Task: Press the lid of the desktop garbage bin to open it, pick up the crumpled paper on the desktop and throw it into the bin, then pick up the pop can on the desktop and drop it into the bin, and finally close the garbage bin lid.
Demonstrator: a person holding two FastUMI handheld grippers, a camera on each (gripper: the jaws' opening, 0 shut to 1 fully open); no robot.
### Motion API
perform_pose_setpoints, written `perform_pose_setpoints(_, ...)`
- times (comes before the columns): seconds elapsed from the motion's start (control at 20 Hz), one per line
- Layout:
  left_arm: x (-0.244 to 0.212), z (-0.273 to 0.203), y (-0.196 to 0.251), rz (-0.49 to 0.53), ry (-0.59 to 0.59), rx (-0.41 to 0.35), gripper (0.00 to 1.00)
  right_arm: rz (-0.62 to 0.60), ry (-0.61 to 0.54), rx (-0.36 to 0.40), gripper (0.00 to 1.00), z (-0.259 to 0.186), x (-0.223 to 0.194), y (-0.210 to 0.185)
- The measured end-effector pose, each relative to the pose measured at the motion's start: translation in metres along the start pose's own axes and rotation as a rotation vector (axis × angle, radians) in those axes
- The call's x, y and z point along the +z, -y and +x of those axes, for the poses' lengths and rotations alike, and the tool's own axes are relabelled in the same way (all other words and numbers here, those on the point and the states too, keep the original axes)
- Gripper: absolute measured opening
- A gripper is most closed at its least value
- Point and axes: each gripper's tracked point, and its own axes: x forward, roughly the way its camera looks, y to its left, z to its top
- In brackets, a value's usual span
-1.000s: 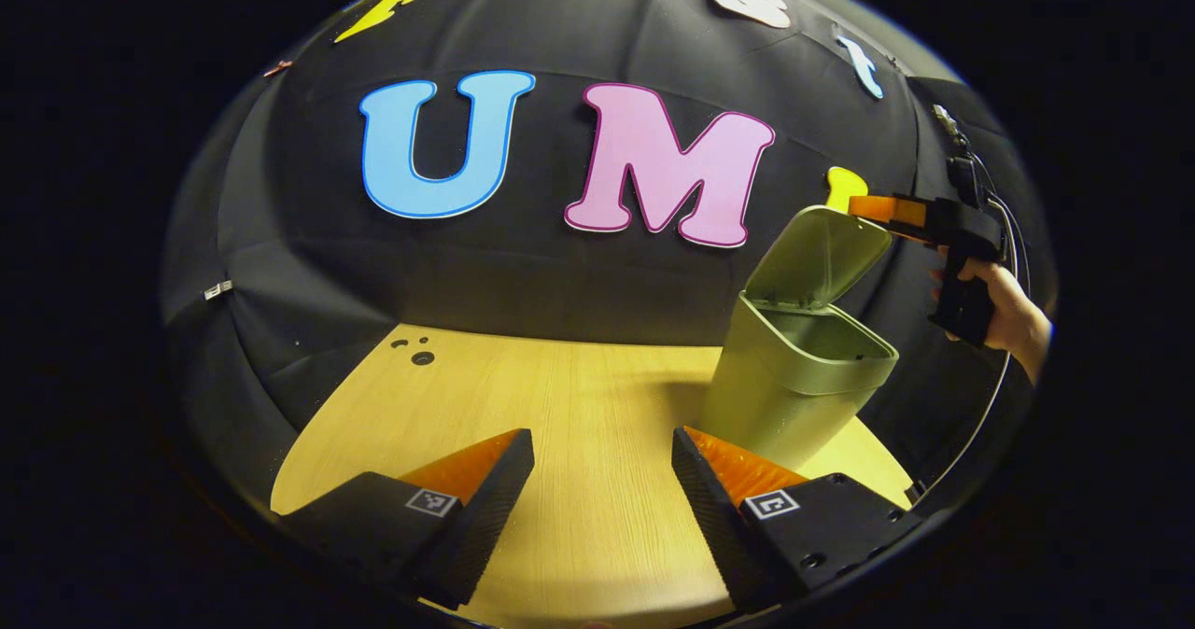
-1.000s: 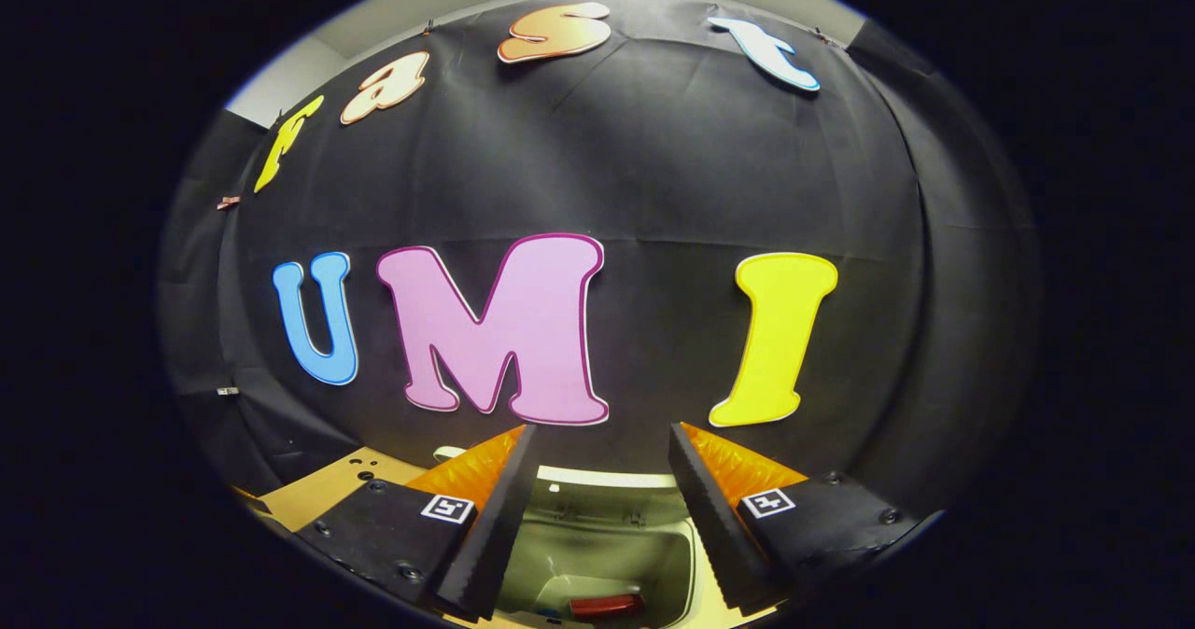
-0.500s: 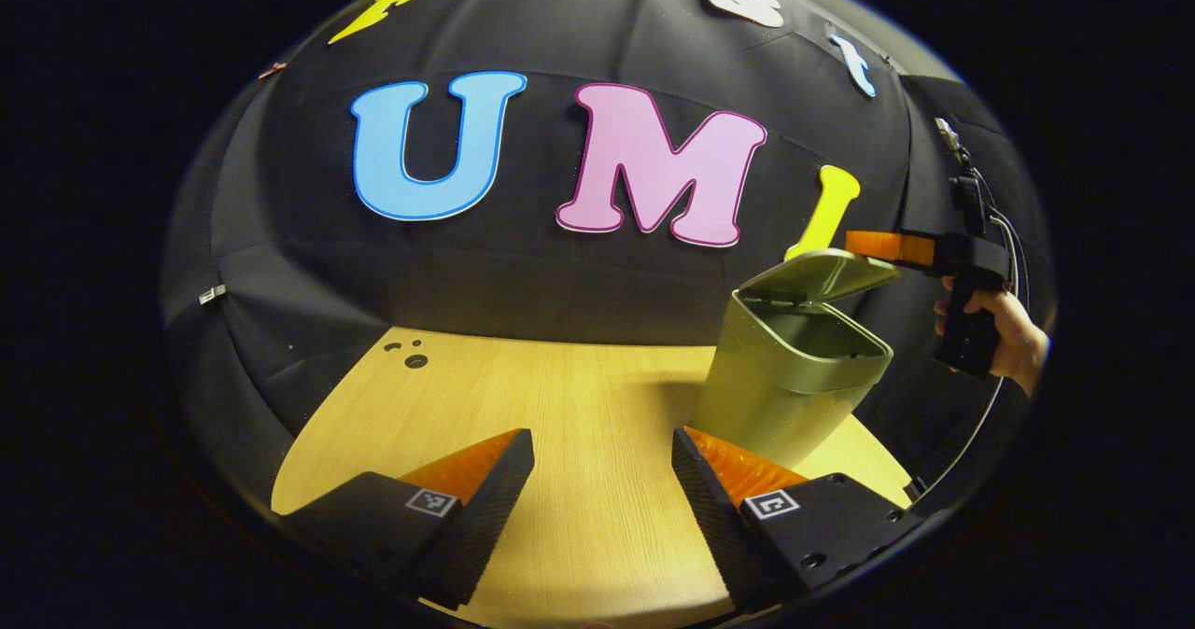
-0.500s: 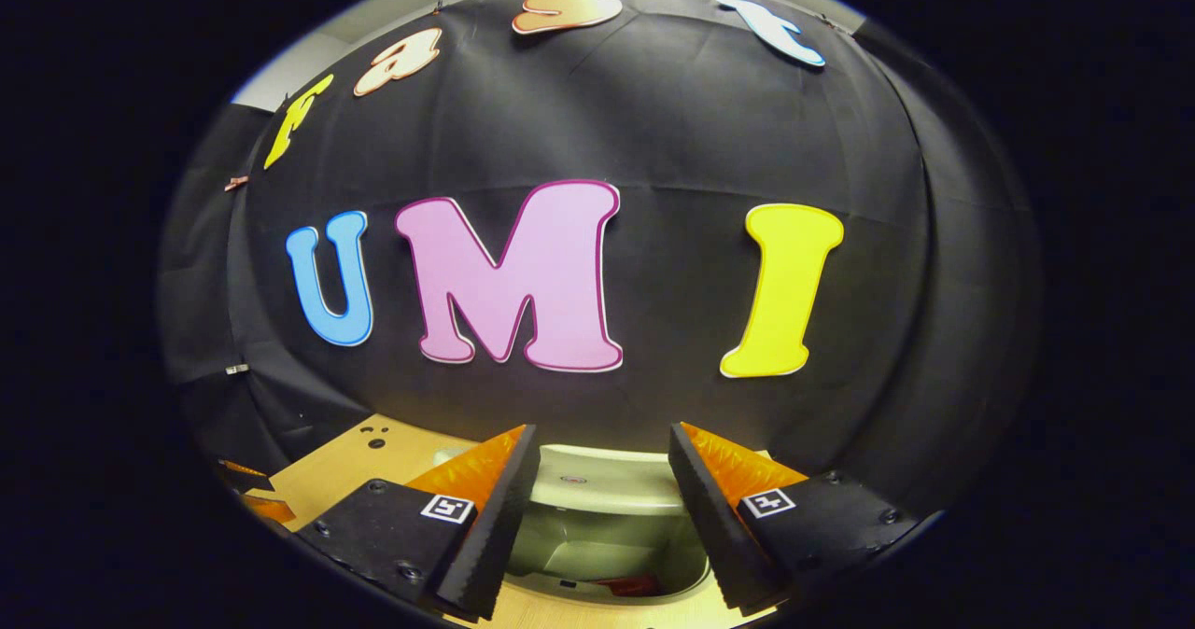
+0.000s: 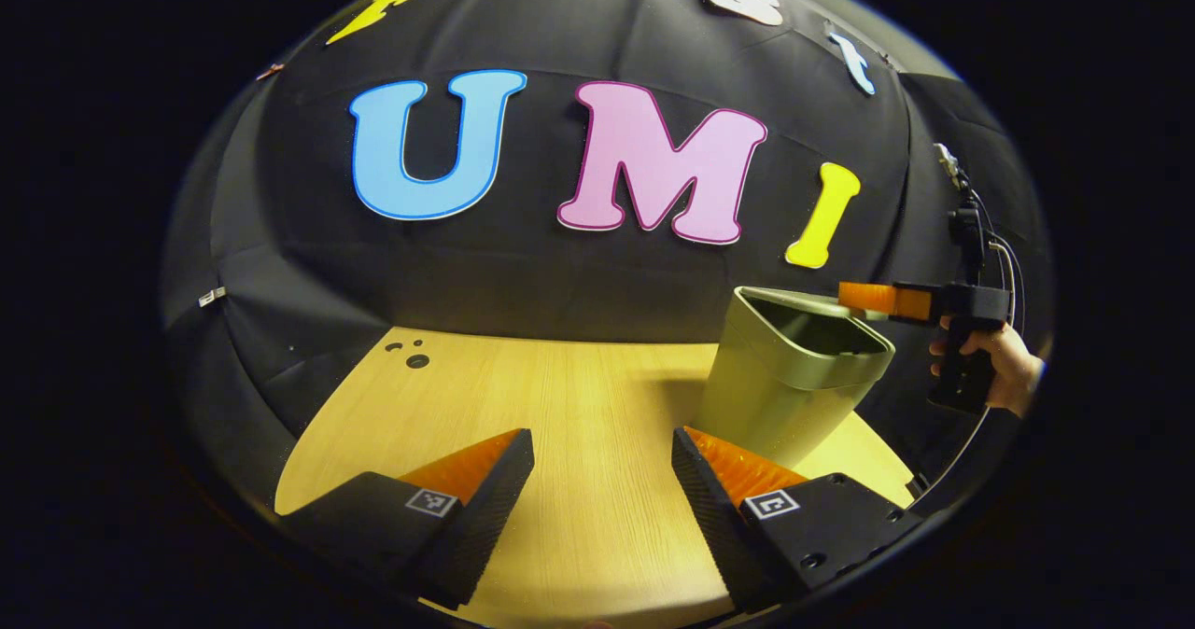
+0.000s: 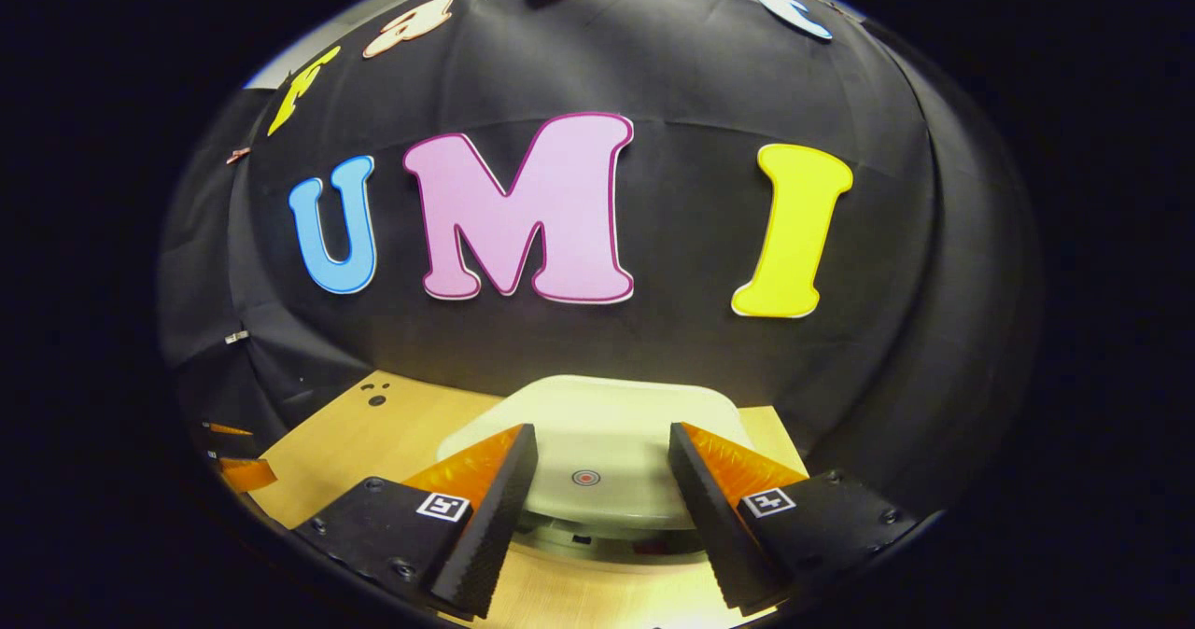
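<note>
Green plastic bin (image 5: 789, 386) is standing near the desk's (image 5: 579, 396) right edge, and the right gripper (image 6: 597, 480), its fingers wide apart and holding nothing, is pressing the lid (image 6: 597, 424) down. I think the push should go straight down until it latches. The left gripper (image 5: 602, 480) is waiting wide open. A second ago the lid was standing upright; now it is nearly flat.

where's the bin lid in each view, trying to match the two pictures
Left gripper view: the bin lid sits right of centre, nearly flat on the green bin, under the right tool.
Right gripper view: the lid is at bottom centre, seen from above between this tool's own fingers, pale with a small round mark.
Shared landmark: the dark holes in the wooden table, at left in both.
</note>
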Motion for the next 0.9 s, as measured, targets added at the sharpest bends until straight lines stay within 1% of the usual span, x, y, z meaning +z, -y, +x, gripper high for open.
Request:
perform_pose_setpoints(0.3,-0.003,-0.001,-0.003,-0.005,-0.005,0.008,0.96,-0.012,-0.036,0.019,0.9,-0.004,-0.024,-0.012)
perform_pose_setpoints(0.4,-0.003,-0.001,-0.003,-0.003,-0.006,0.01,0.96,-0.015,-0.048,0.023,0.93,-0.006,-0.033,-0.017)
perform_pose_setpoints(0.45,-0.003,-0.002,-0.004,-0.002,-0.005,0.012,0.95,-0.012,-0.031,0.019,0.97,-0.008,-0.033,-0.017)
perform_pose_setpoints(0.5,-0.004,-0.002,-0.004,-0.001,-0.005,0.015,0.96,-0.006,-0.015,0.014,0.99,-0.008,-0.035,-0.016)
perform_pose_setpoints(0.9,-0.01,-0.006,-0.004,-0.005,-0.012,0.021,0.96,0.072,0.117,0.013,0.98,-0.01,-0.037,-0.014)
